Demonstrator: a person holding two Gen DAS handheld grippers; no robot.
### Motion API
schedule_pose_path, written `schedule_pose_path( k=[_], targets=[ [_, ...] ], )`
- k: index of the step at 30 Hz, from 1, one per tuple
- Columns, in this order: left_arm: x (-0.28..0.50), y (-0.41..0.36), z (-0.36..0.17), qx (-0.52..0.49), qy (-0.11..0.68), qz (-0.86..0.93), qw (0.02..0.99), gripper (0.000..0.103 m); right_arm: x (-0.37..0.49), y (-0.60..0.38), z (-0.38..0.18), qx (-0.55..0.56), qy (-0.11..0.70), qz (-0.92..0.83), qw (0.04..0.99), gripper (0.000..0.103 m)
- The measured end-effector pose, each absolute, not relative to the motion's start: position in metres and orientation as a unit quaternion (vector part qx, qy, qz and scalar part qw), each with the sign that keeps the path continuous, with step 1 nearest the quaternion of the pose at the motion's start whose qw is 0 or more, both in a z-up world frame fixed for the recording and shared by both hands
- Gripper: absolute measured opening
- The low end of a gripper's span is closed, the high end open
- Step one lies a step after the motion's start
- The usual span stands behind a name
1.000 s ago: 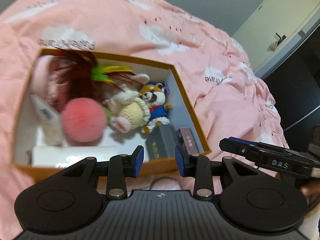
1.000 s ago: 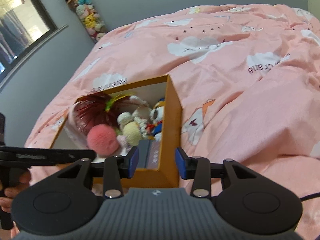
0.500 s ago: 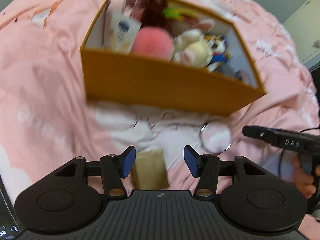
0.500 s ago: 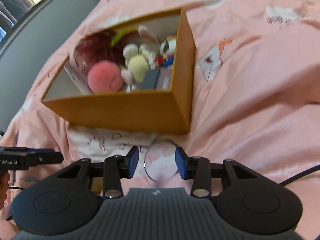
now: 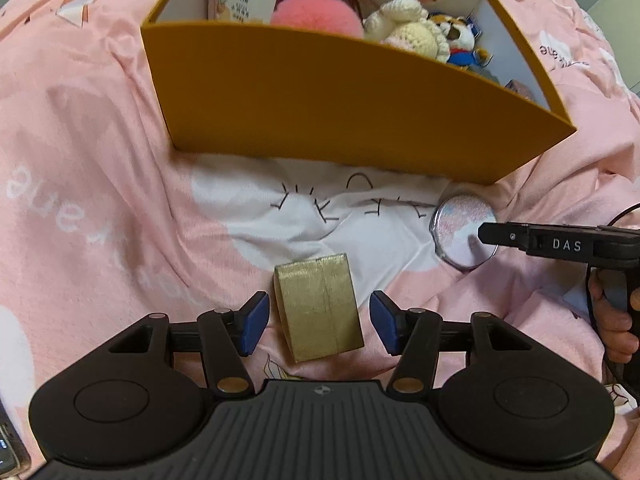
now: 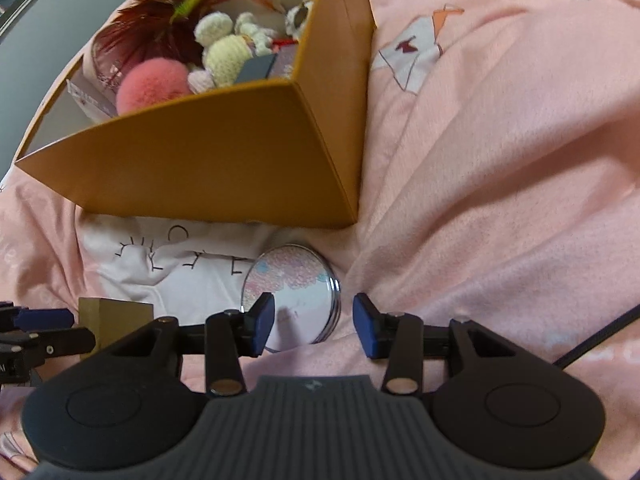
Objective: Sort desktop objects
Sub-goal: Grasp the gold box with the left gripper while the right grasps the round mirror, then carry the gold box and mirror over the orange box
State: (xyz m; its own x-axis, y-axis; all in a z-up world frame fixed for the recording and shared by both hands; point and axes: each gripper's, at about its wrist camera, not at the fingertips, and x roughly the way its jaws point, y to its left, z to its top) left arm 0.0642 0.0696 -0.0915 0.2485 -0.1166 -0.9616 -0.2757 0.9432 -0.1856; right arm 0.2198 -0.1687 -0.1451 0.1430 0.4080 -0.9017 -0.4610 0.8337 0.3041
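Observation:
A small gold box [image 5: 319, 305] lies on the pink bedspread, between the open blue pads of my left gripper [image 5: 319, 323], not gripped. It also shows in the right wrist view [image 6: 114, 317]. A round pink compact mirror [image 6: 294, 299] lies just below the orange box [image 6: 224, 148]; my right gripper [image 6: 314, 326] is open over its near edge. The mirror also shows in the left wrist view [image 5: 460, 232], with the right gripper's finger [image 5: 520, 238] over it. The orange box [image 5: 340, 116] holds plush toys, a pink pompom [image 5: 316, 14] and a tube.
The pink bedspread [image 6: 500, 140] is soft and wrinkled, with a white printed patch [image 5: 304, 216] in front of the box. A cable [image 6: 600, 336] runs at the right. A hand [image 5: 616, 320] holds the right gripper's handle.
Both grippers dropped from above the orange box to the bedspread in front of it and opened wider. The left now straddles the gold box, the right hovers over the mirror.

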Motion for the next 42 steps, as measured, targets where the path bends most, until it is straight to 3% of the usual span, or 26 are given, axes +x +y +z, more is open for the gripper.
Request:
schedule_pose_path(
  k=[7, 12, 22, 42],
  targets=[
    [0.066, 0.072, -0.101, -0.174, 0.623, 0.046, 0.761, 0.065, 0.226, -0.162, -0.161, -0.023, 0.599, 0.295, 0.744, 0.045],
    [0.065, 0.074, -0.104, -0.181, 0.627, 0.045, 0.756, 0.057, 0.231, -0.161, -0.168, -0.007, 0.605, 0.302, 0.736, 0.044],
    [0.064, 0.076, -0.104, -0.186, 0.625, 0.045, 0.757, 0.057, 0.215, -0.160, -0.136, -0.015, 0.565, 0.323, 0.759, 0.019],
    [0.059, 0.077, -0.099, -0.195, 0.604, 0.047, 0.771, 0.055, 0.197, -0.132, -0.120, -0.072, 0.519, 0.365, 0.770, 0.014]
  ],
)
